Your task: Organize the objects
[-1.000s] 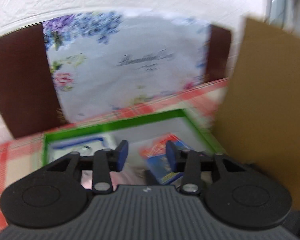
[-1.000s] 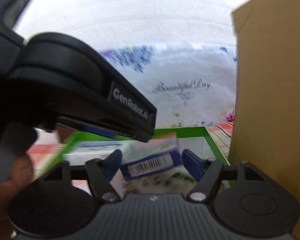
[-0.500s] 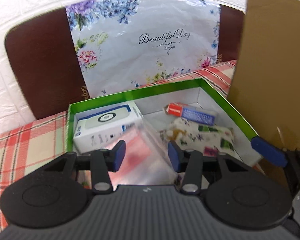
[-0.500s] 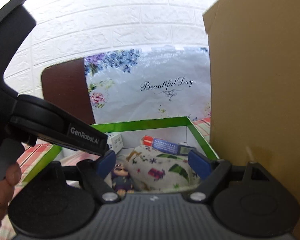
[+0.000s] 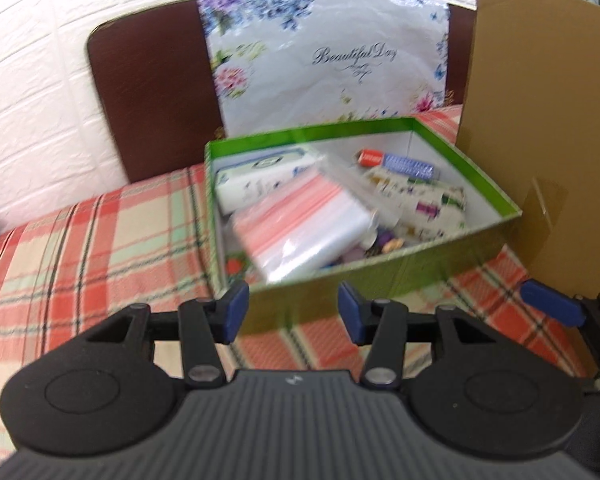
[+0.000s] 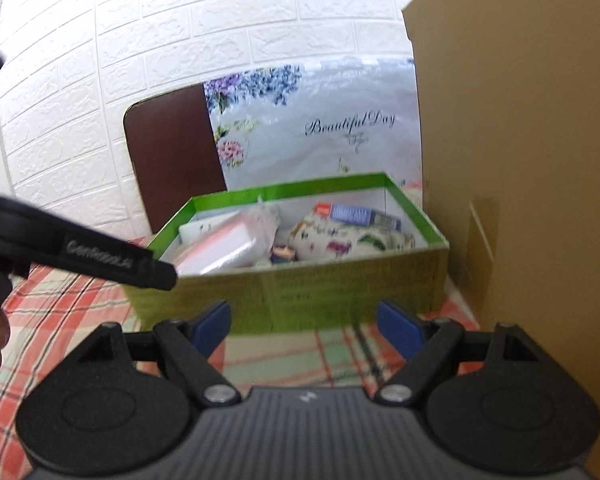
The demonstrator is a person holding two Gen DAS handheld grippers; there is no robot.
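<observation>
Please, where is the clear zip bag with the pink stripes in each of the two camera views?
Left wrist view: the zip bag lies in the centre of the picture, in the left half of the green box.
Right wrist view: the zip bag is left of centre, again in the box's left half.
Shared landmark: the floral "Beautiful Day" bag behind the box.

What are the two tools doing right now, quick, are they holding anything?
Left tool: open, holding nothing; its jaws have just been opening, with nothing between them.
Right tool: open wide, holding nothing, in front of the green box.
</observation>
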